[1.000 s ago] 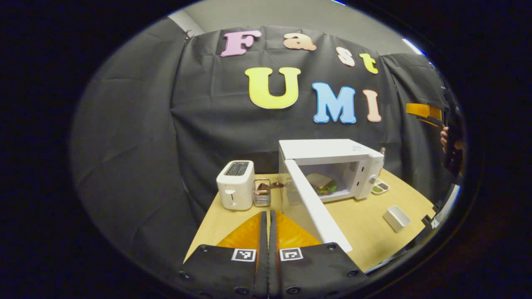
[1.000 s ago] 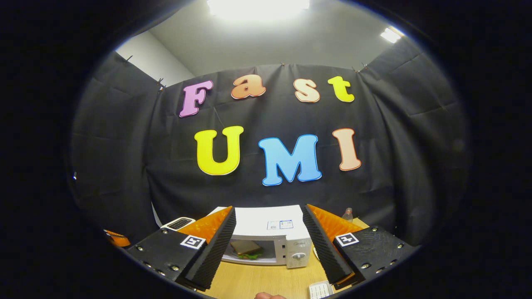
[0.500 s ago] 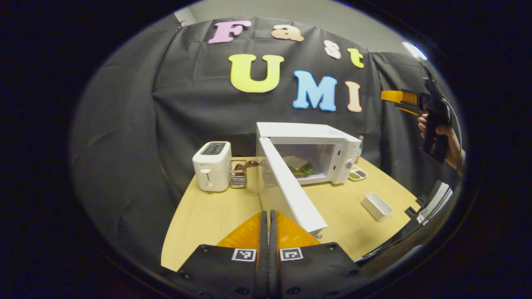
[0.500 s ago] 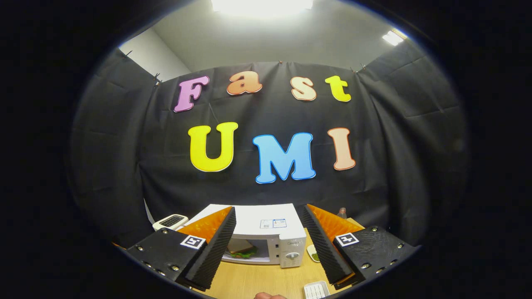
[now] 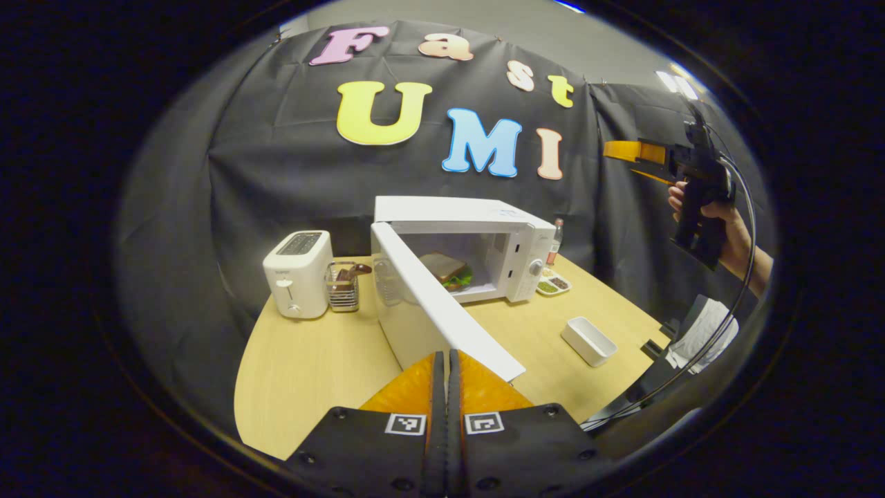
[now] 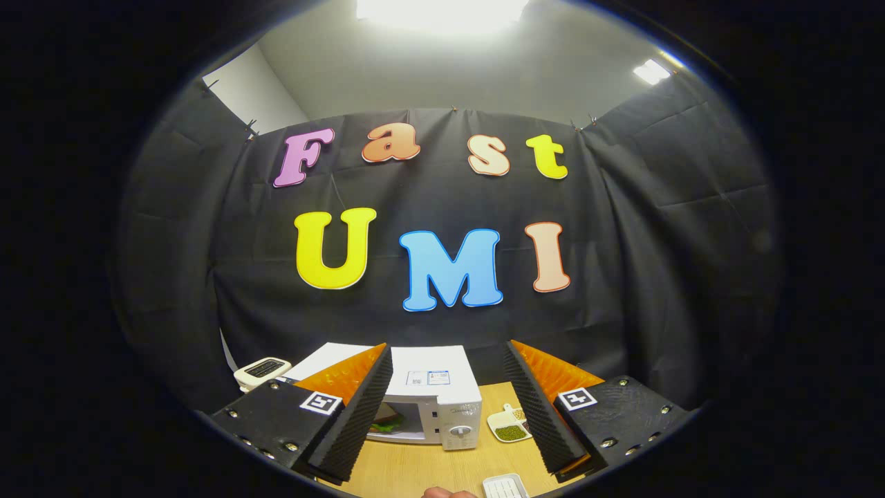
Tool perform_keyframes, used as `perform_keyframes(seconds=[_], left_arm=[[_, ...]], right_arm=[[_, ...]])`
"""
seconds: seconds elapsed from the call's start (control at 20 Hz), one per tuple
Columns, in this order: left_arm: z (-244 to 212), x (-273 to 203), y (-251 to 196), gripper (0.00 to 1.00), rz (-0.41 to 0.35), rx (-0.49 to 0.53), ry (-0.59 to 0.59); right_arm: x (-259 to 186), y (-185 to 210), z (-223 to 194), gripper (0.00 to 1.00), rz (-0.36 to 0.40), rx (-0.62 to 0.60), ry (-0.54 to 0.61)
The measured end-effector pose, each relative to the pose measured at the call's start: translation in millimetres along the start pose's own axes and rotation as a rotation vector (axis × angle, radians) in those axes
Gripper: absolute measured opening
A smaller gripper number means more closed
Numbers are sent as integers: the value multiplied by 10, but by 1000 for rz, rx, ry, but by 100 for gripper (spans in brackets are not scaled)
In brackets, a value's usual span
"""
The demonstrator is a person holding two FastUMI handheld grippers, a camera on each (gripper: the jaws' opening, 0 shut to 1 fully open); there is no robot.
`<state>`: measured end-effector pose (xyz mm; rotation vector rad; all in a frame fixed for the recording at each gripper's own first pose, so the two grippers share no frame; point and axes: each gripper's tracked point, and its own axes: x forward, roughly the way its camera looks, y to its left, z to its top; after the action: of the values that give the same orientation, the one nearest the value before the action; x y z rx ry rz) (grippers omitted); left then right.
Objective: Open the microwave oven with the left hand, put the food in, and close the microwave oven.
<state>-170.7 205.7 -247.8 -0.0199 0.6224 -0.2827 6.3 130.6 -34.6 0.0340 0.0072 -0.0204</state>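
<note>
The white microwave [image 5: 470, 221] stands at the back of the wooden table with its door [image 5: 442, 311] swung wide open toward me. A sandwich [image 5: 446, 268] lies inside the cavity. My left gripper [image 5: 447, 354] is shut with nothing in it, its tips close to the door's free edge; I cannot tell if they touch. A hand holds my right gripper [image 5: 636, 153] high at the far right. In the right gripper view, my right gripper [image 6: 446, 353] is open and empty, well above the microwave [image 6: 432, 387], where the sandwich [image 6: 387, 418] peeks out.
Left of the microwave stand a white toaster [image 5: 297, 273] and a small wire rack [image 5: 342, 287]. To its right are a bottle [image 5: 555, 238], a small dish of green bits [image 5: 553, 285] and a white rectangular box [image 5: 589, 341]. Bare table [image 5: 311, 360] lies front left.
My left gripper has risen and drawn back, still shut, so more table shows. The door stays open. The right gripper has shifted slightly, and the microwave has slid left in its view.
</note>
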Motion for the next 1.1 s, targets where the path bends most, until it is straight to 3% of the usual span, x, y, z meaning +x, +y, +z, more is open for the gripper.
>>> perform_keyframes(seconds=[0.4, 0.65, 1.1], left_arm=[[147, 457, -629, 4, -7, 8, 13], [247, 802, -965, 9, -3, 18, 7], [493, 1491, -1404, 9, 1, 17, -21]], right_arm=[[129, -383, 104, 98, 42, 11, -16], [231, -678, 131, 98, 62, 1, -26], [294, -1164, 132, 98, 60, 10, -21]])
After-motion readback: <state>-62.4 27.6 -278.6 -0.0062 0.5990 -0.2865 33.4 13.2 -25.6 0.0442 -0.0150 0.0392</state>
